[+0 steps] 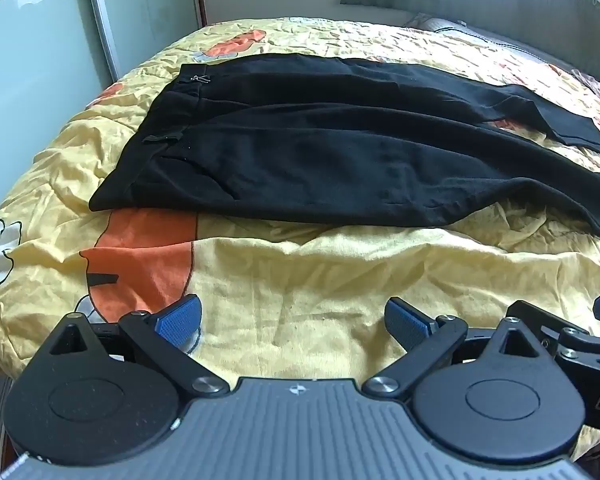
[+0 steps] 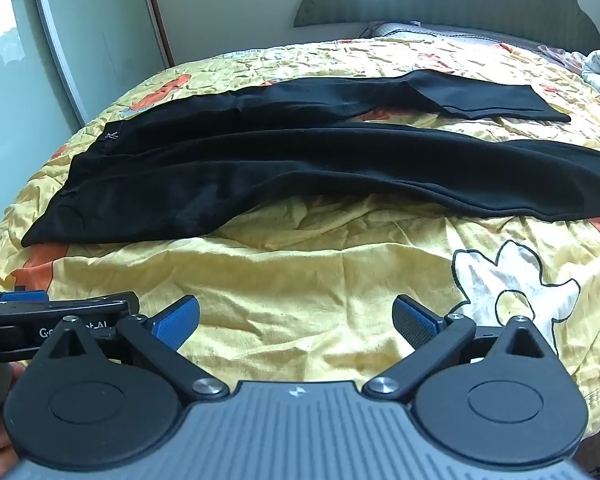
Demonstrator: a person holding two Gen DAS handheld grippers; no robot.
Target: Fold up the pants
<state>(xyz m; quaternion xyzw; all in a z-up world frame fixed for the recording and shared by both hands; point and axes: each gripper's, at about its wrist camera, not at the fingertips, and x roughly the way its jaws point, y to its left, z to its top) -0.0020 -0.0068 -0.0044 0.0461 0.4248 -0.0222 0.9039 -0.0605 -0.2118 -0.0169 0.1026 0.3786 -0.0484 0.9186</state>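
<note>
Well beyond both tools (image 1: 292,322) (image 2: 296,322), pants (image 1: 320,140) (image 2: 300,160).

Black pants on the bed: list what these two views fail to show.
- Near leg's cuff: the pants run off the right edge in the left wrist view, and likewise in the right wrist view.
- Small emblem by the waistband: too small to read in either view.
- Underside of the pants: hidden against the yellow bedspread.
- Pillows at the headboard: distant, blurred.

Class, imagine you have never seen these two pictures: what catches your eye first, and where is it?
A pair of black fabric pants lies spread flat across the middle of a yellow bedspread with orange and white flowers. Nearer the camera, the left gripper hangs open over bare bedspread, nothing between its blue-padded fingers.
</note>
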